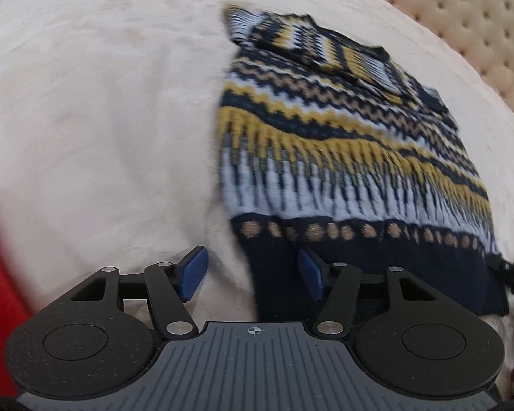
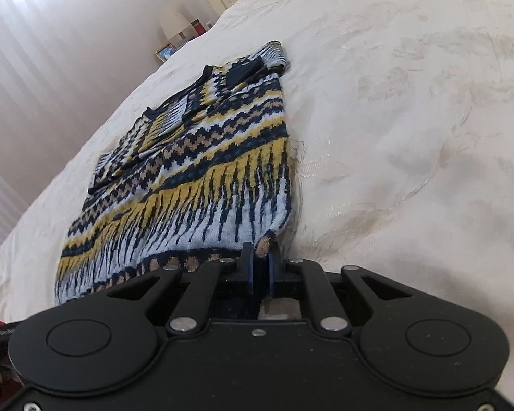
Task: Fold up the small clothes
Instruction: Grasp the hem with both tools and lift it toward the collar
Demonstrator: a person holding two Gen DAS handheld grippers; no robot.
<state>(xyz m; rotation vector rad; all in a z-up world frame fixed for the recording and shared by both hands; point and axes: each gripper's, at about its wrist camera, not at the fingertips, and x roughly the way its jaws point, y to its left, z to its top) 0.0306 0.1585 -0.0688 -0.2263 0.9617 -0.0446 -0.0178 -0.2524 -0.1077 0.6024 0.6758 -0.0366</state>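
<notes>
A knitted sweater (image 1: pixel 325 144) with navy, yellow, tan and pale blue zigzag bands lies flat on a cream bedspread (image 1: pixel 102 120), sleeves folded in over its upper part. My left gripper (image 1: pixel 253 275) is open, its blue pads on either side of the sweater's near left hem corner. In the right wrist view the sweater (image 2: pixel 195 178) runs away to the upper left. My right gripper (image 2: pixel 261 262) is shut on the sweater's near right hem corner.
A tufted cream headboard (image 1: pixel 462 34) stands at the far right of the left wrist view. A lamp (image 2: pixel 173 22) and a small picture frame (image 2: pixel 165 51) stand beyond the bed by a curtained wall. Something red (image 1: pixel 0 291) is at the left edge.
</notes>
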